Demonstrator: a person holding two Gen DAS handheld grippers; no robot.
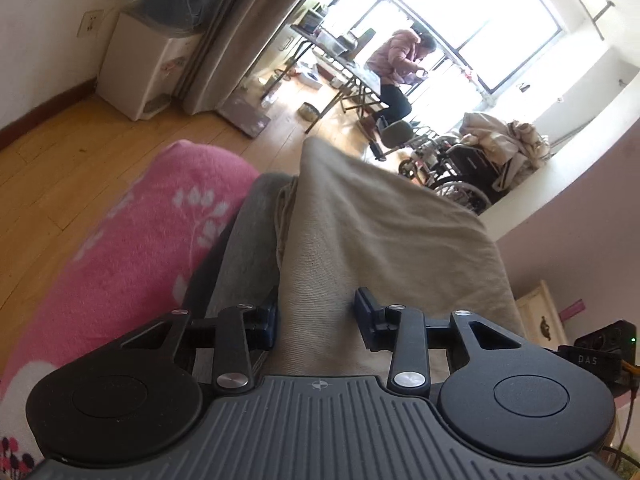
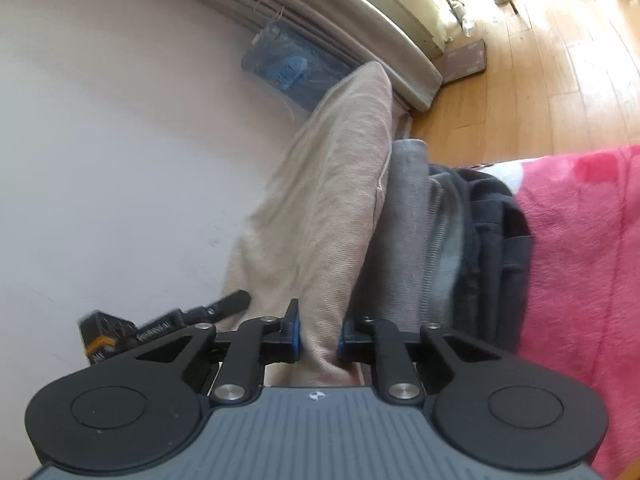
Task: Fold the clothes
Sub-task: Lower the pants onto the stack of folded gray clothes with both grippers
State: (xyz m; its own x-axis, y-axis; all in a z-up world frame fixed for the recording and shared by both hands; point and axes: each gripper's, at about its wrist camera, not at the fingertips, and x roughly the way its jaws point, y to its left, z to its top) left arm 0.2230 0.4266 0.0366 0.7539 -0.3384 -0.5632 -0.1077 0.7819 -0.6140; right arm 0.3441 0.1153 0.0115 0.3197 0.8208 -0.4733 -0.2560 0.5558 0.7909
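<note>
A folded beige garment [image 1: 360, 232] runs forward from between the jaws of my left gripper [image 1: 316, 320], whose blue pads press on both of its sides. In the right wrist view the same beige garment [image 2: 320, 208] is pinched narrowly by my right gripper [image 2: 318, 336], which is shut on it. The cloth hangs stretched between the two grippers, above a grey garment [image 2: 408, 240] and a dark garment [image 2: 492, 240] that lie stacked on a pink blanket [image 2: 580, 260]. The grey garment [image 1: 240, 248] shows left of the beige one, on the pink blanket [image 1: 120, 248].
Wooden floor [image 1: 80, 140] lies beyond the blanket. A white water dispenser [image 1: 140, 64] and a curtain [image 1: 240, 40] stand by the wall. A person [image 1: 396, 68] sits at a folding table near a wheelchair [image 1: 460, 172]. A black device [image 2: 120, 332] is close at the left.
</note>
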